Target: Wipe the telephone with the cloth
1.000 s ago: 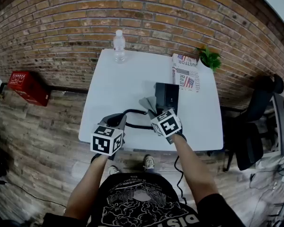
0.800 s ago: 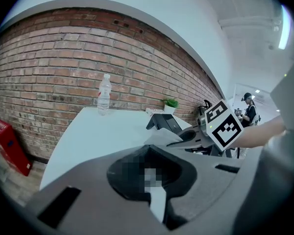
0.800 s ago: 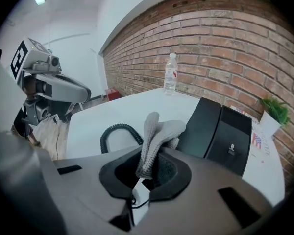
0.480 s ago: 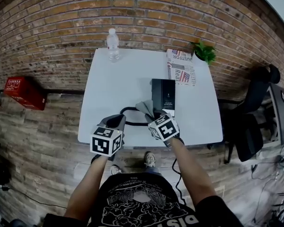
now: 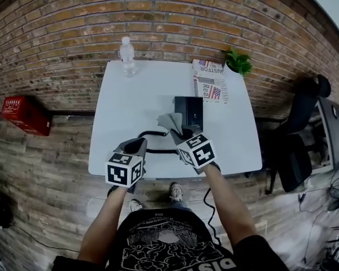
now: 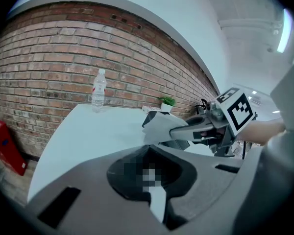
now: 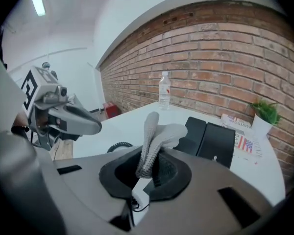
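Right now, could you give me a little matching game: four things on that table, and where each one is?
Things:
1 cloth
2 water bottle
3 potted plant
4 newspaper

Places:
A far right corner of the table
B pinched in the right claw
C standing near the far left corner
D lying flat beside the potted plant

Pairs: 1-B; 2-C; 3-A; 4-D

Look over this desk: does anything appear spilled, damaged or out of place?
Nothing is spilled or damaged. Only the coiled cord of the telephone looks untidy: it loops loose over the table towards the near edge. The cloth is bunched in the right gripper.
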`<state>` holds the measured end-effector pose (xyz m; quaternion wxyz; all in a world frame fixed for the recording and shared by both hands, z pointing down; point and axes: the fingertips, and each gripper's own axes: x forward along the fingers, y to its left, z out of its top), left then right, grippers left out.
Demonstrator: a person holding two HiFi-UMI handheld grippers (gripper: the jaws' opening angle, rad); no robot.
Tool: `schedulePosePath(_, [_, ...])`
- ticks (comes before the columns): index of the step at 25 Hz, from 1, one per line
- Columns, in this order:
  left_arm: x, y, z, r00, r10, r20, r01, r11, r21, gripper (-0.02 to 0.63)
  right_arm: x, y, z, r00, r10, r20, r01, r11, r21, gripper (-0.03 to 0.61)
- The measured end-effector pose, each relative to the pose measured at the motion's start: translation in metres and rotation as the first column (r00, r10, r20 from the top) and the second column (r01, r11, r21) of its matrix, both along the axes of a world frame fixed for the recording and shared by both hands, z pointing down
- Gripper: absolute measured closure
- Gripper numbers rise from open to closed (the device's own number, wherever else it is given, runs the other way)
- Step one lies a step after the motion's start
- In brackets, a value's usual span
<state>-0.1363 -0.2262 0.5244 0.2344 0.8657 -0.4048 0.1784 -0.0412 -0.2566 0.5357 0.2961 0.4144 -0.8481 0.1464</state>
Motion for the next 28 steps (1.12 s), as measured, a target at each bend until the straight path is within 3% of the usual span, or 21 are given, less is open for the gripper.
schedulePosePath(10, [0.015,-0.018,-0.006,0.999,-0.041,0.007,0.041,0.999,0.013,0.607,0.050,-0.061,-0.074,0.999,0.030,0.030,-0.034,0.990,0.137,0.566])
schedulePosePath(16, [0.019,-0.032,-0.009,0.996,-0.086,0.020,0.085,0.996,0.021,0.607,0.076,-0.100,-0.093,0.999,0.030,0.016,-0.032,0.985,0.169,0.566])
schedulePosePath(20, [0.020,-0.043,-0.012,0.992,-0.119,0.029,0.118,0.992,0.036,0.607,0.085,-0.118,-0.080,1.000,0.006,-0.023,-0.003,0.990,0.138,0.566])
schedulePosePath(28, [0.021,-0.060,-0.011,0.984,-0.173,0.044,0.171,0.985,0.038,0.607,0.089,-0.133,-0.028,0.987,-0.091,-0.136,0.089,0.996,-0.018,0.566])
